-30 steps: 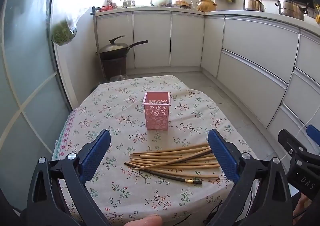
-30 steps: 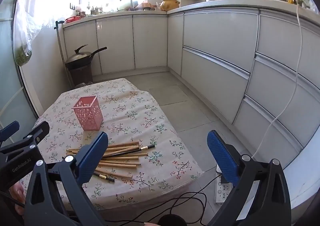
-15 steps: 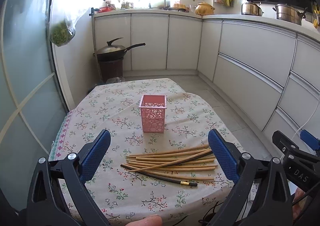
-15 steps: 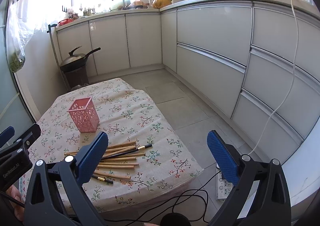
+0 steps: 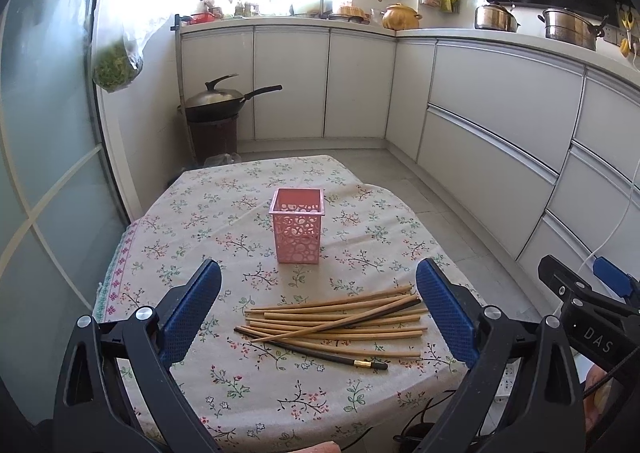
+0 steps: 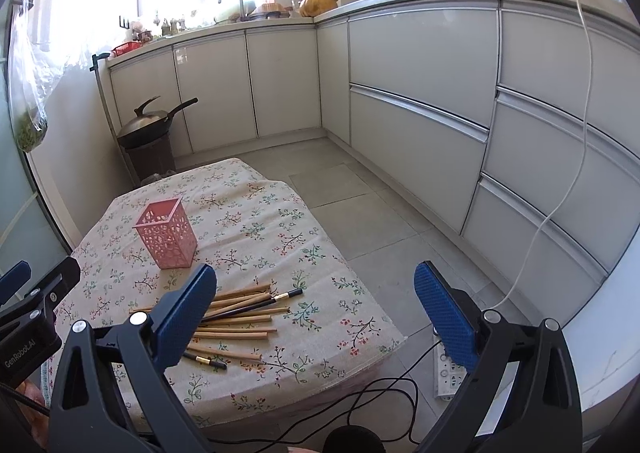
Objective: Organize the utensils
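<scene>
1. Covering the low table (image 5: 192,213), a floral cloth is shown, and on it all the task's things are set out.
2. Both grippers are seen held above the near edge. The left gripper (image 5: 318,313) is spread wide with nothing between its blue pads (image 5: 192,309). The right gripper (image 6: 316,313) is likewise wide open and empty, and is aimed to the right of the table.
3. A pink perforated holder (image 5: 297,231) is shown upright near the cloth's middle; nothing can be seen standing in it.
4. A loose heap of chopsticks (image 5: 340,319) is laid flat just in front of the holder, apart from it; the sticks are crossed over one another, mostly lengthwise left to right.
5. Among the pale wooden sticks, a black chopstick (image 5: 320,353) with a gold band is found at the near side of the heap.
6. The step in hand is judged to be the approach: no stick is yet gripped. For the next move, one gripper is to be lowered over a single stick and closed across its shaft.
</scene>
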### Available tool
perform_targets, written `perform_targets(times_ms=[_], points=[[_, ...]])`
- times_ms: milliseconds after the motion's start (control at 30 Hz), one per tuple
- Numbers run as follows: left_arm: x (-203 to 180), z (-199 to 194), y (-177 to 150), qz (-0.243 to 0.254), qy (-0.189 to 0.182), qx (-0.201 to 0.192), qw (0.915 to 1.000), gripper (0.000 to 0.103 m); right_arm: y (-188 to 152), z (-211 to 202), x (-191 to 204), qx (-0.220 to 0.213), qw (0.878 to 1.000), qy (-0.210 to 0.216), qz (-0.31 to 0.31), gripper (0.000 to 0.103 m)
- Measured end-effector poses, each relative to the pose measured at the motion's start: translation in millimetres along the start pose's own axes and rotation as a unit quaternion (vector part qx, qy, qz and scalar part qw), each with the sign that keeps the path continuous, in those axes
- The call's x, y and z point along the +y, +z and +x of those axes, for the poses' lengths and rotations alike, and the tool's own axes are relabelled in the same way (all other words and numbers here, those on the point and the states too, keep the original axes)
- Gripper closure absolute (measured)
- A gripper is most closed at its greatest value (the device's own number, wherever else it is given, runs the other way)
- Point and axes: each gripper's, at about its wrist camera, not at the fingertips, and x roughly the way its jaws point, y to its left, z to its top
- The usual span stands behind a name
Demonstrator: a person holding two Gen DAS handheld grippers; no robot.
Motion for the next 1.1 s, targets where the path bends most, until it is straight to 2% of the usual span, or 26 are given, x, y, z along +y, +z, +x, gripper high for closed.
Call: perform_targets(times_ms=[1100], points=[[-2.6, -3.2, 1.3, 0.006, -0.007, -0.002, 1.0, 0.01, -2.8, -0.5, 1.1, 0.004, 1.0, 0.005, -0.004, 0.006]])
